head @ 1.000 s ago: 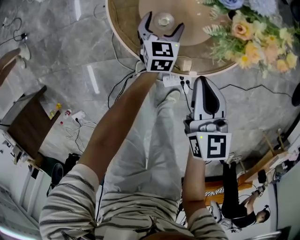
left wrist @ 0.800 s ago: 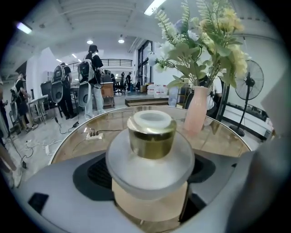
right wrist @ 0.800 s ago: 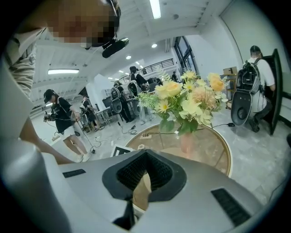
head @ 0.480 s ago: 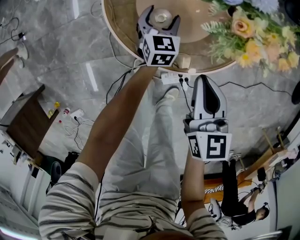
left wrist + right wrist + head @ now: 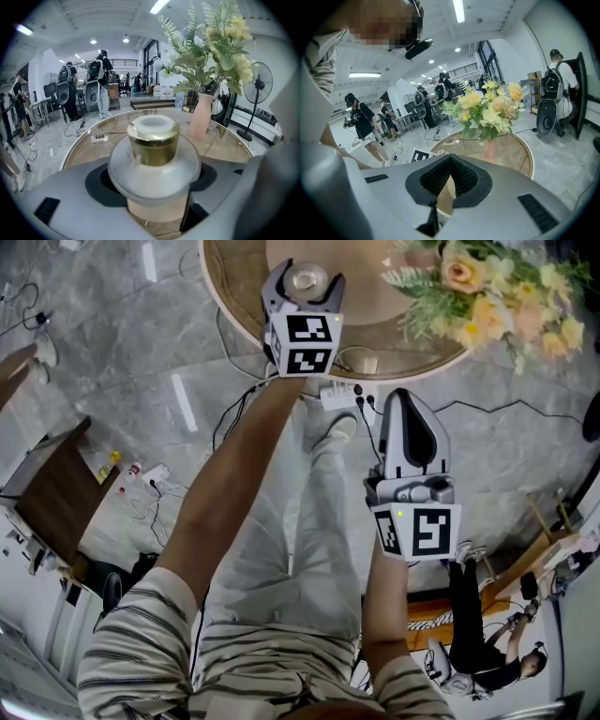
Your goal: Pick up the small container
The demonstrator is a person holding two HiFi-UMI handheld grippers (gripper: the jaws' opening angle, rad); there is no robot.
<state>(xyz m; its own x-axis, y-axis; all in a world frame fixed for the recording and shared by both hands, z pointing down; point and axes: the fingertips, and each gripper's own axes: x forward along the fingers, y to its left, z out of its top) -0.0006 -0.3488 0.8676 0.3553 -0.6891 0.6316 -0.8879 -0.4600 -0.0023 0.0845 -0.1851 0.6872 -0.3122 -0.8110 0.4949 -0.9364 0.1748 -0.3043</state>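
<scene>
The small container (image 5: 306, 277), a frosted glass jar with a gold collar and a white cap, stands near the front of the round table (image 5: 239, 296). My left gripper (image 5: 304, 283) reaches over the table's edge with a jaw on each side of the jar. Its jaws are closing, and in the left gripper view the small container (image 5: 153, 140) fills the gap, its wide frosted body against both dark pads. My right gripper (image 5: 406, 401) hangs lower, off the table and above the floor, shut with nothing in it.
A bunch of yellow and cream flowers (image 5: 478, 292) in a pink vase (image 5: 200, 117) stands on the table to the right of the jar. A power strip (image 5: 342, 395) and cables lie on the floor below the table's edge. People stand in the background.
My left gripper has moved forward over the table around the jar, and its jaws have narrowed onto it. The right gripper has stayed where it was.
</scene>
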